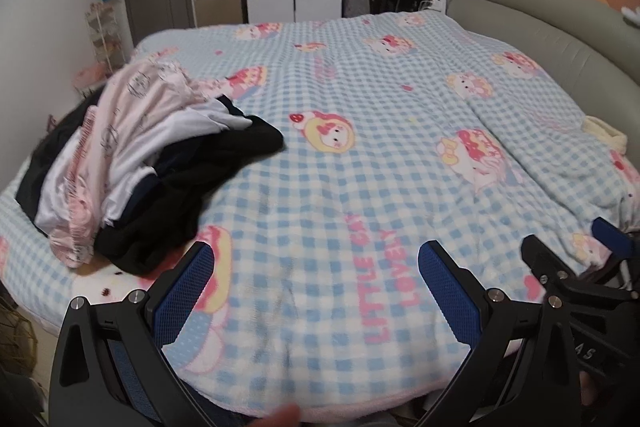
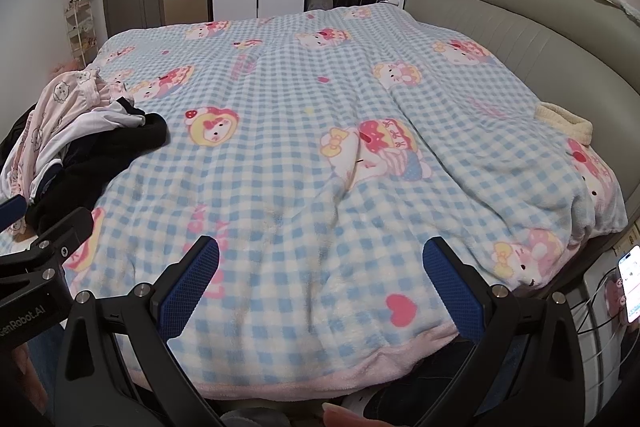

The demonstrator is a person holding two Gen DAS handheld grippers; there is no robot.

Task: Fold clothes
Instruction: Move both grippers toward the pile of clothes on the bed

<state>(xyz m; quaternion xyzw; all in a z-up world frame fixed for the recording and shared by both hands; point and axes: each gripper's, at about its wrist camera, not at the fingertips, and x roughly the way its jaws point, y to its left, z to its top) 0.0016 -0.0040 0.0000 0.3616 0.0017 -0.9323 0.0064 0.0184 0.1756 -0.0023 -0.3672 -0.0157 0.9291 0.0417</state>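
Both grippers hover over the near edge of the bed, nothing held. Left gripper: blue-padded fingers spread wide apart, empty. Right gripper: same, fingers wide apart, empty; it also shows at the right edge of the left wrist view, just beside the left one.

Clothes are an unfolded heap on the left side of the bed, near the edge: pale pink printed garment on top, white fabric below it, black garment spilling out toward the bed's middle. Neither gripper touches the heap.

Bed covered by a light-blue checked fleece blanket with pink cartoon cats. Grey padded headboard on the right.
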